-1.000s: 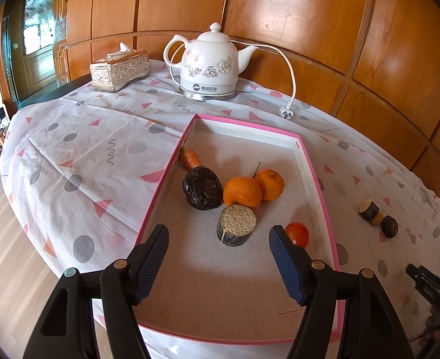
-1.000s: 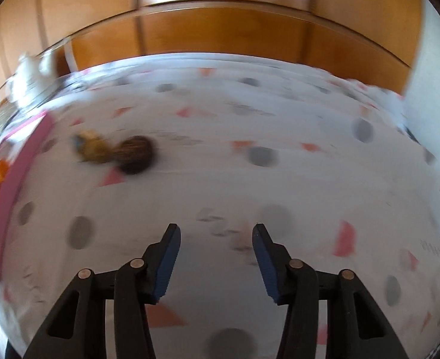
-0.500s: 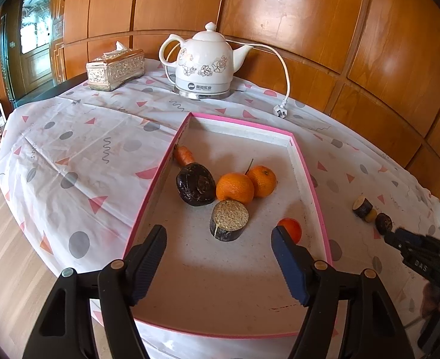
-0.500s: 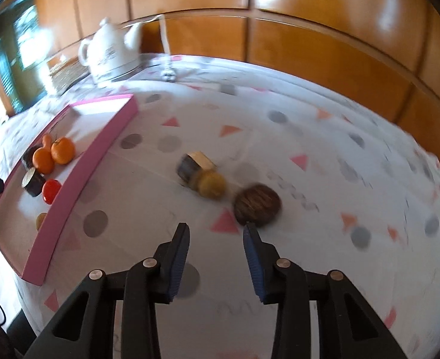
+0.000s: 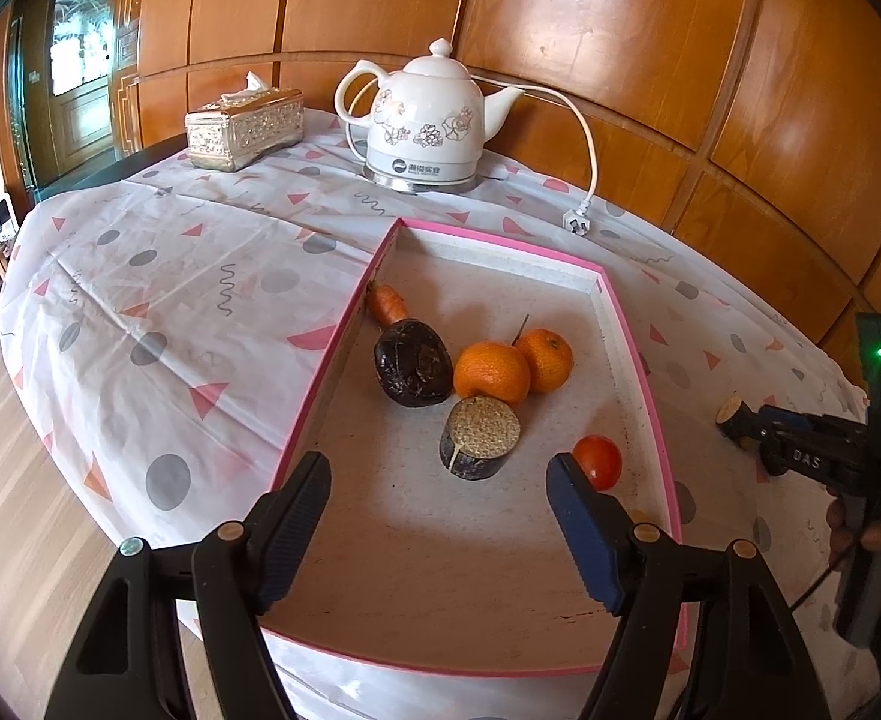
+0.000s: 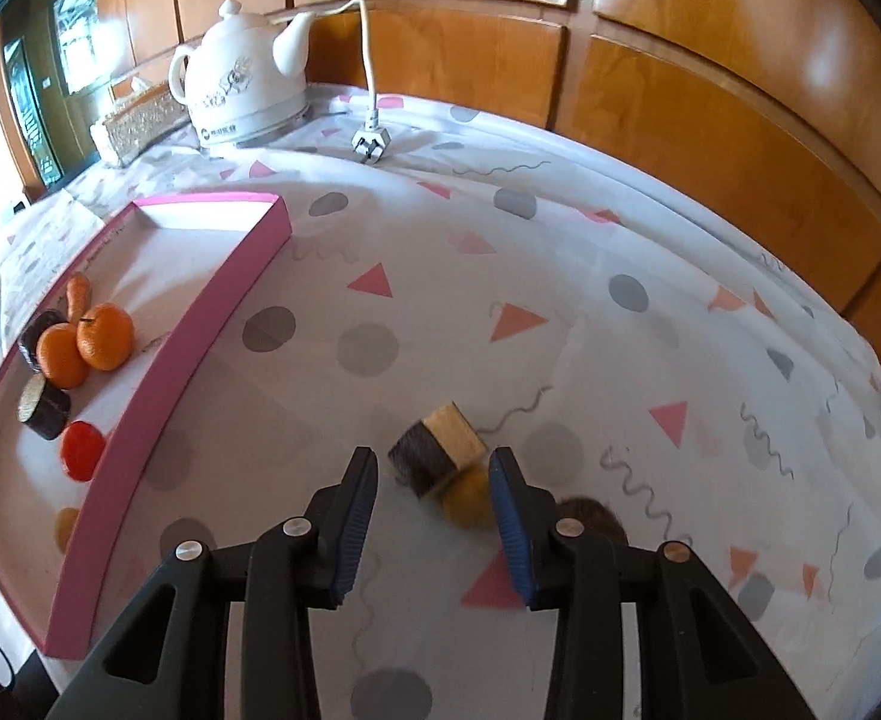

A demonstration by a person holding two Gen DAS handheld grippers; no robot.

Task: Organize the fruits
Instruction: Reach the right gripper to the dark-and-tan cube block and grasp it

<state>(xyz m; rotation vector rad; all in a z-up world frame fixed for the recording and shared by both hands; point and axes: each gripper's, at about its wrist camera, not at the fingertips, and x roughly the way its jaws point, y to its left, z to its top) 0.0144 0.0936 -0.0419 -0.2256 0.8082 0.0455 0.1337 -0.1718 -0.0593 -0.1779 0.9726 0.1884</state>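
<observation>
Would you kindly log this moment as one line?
left gripper: open over tray | right gripper: open around cut piece

Counting it up: two oranges (image 5: 491, 373) (image 5: 544, 351), one carrot (image 5: 385, 303), one tomato (image 5: 598, 461), one kettle (image 5: 425, 120), one tissue box (image 5: 243, 128), one pink tray (image 5: 344, 336), two grippers (image 5: 440, 510) (image 6: 434, 516).

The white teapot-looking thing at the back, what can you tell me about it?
The electric kettle is white, glossy like ceramic, printed with grey flowers, with a knobbed lid, loop handle and curved spout. It stands upright on a round metallic base on the patterned tablecloth, beside a tissue box. Its white cord ends in an unplugged plug lying on the cloth.
</observation>
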